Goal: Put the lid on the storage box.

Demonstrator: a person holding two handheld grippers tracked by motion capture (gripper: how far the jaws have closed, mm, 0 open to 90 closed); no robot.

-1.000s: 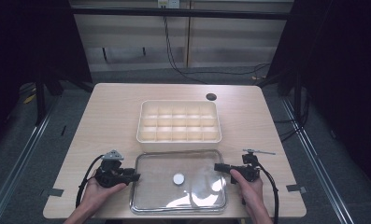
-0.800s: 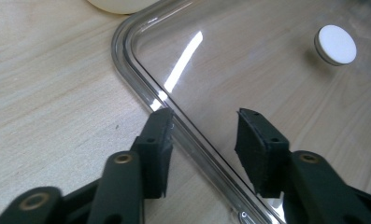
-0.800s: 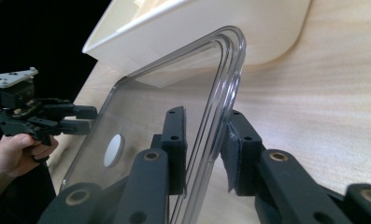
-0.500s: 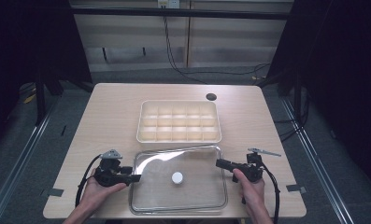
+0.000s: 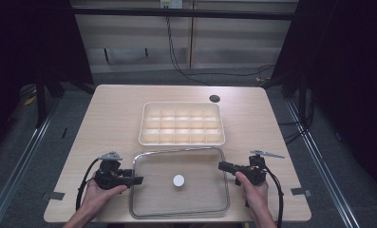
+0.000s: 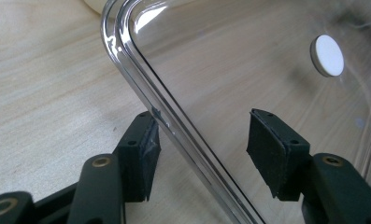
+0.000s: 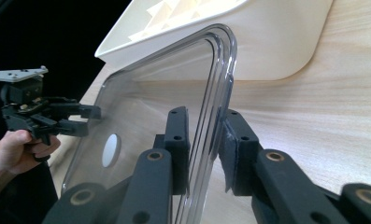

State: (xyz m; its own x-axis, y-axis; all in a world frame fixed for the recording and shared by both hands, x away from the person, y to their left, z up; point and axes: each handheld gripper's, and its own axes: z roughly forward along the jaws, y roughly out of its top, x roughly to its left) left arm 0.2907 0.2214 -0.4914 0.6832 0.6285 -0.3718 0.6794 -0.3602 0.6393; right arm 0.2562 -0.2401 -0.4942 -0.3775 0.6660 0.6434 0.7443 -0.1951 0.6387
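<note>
Left gripper [image 6: 199,154] is opening, jaws straddling the clear lid's [image 5: 195,161] rim unpressed; right gripper [image 7: 204,149] is clenching the opposite rim, one-sided.

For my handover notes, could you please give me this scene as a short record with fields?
Work in hand: clear lid flat on table, near side of compartment tray
Lid centre: white round knob
Left tool: jaws have just been opening; they straddle the lid's left rim, pads apart from it
Right tool: shut on the lid's right rim
Tray: cream, open, compartments look empty
Table hole: dark, beyond the tray
</note>
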